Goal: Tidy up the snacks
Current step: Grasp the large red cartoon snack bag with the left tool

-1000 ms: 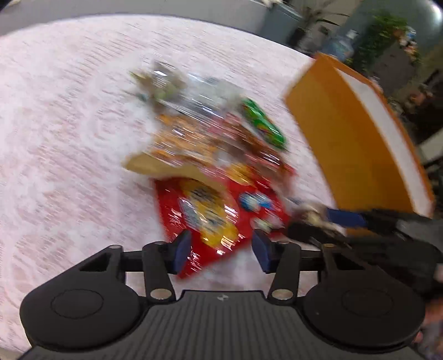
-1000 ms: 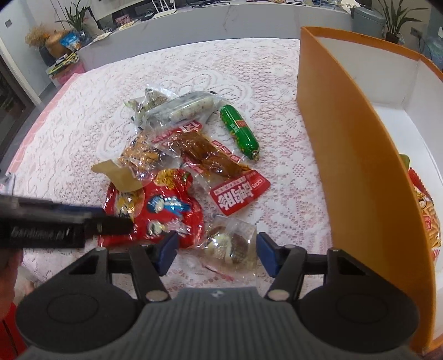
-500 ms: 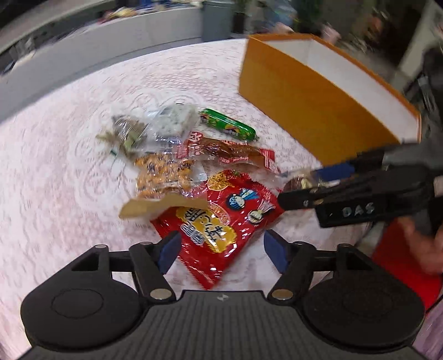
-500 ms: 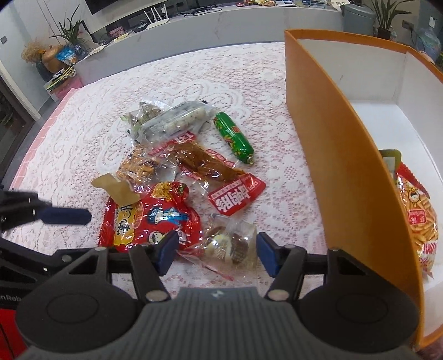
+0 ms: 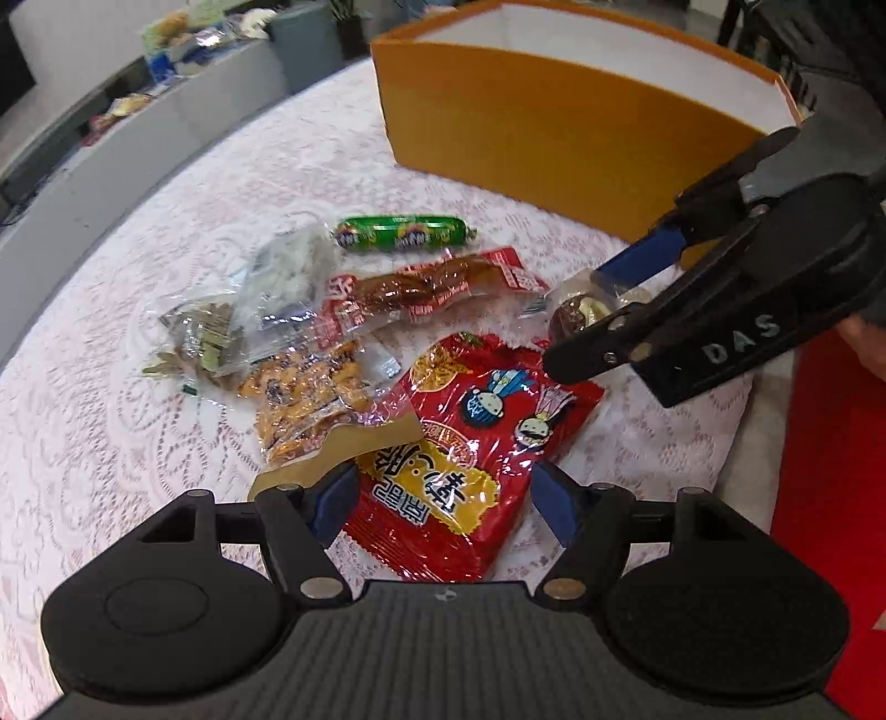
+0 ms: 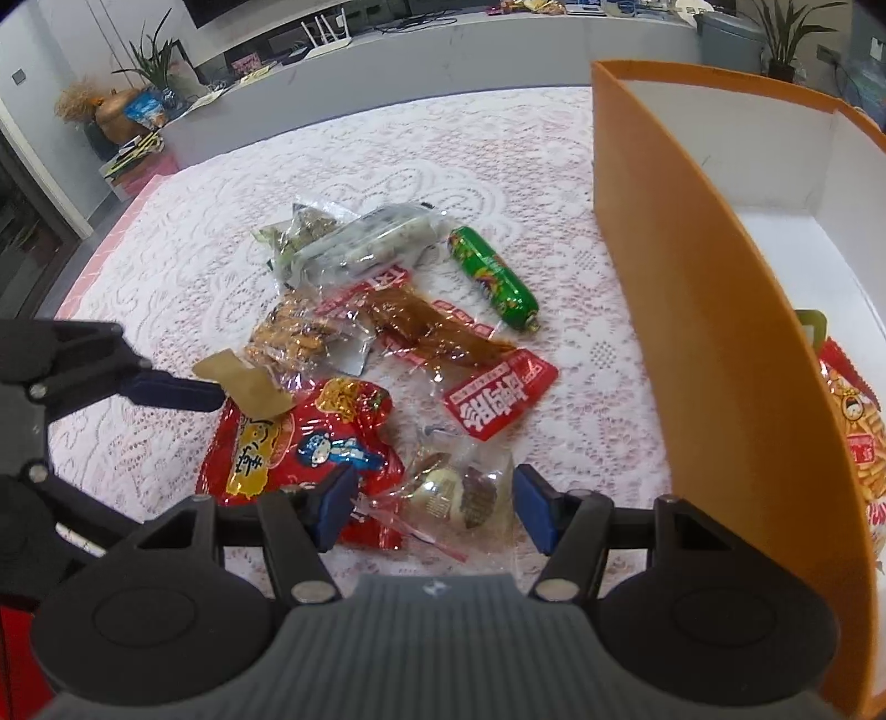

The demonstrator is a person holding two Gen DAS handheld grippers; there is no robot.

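Observation:
Several snack packets lie heaped on the lace tablecloth. A red cartoon packet lies between the open jaws of my left gripper; it also shows in the right wrist view. A clear packet of round sweets lies between the open jaws of my right gripper, and shows in the left wrist view. A green sausage, a brown meat strip in a red-edged packet, a nut packet and clear packets lie beyond. The orange box holds one red snack bag.
The orange box stands to the right of the pile, with tall walls and a white inside. The table's near edge and a red floor show at right in the left wrist view. A grey counter runs behind the table.
My left gripper has swung round and closed in over the red packet, jaws opening wider. My right gripper has moved slightly closer to the clear sweet packet.

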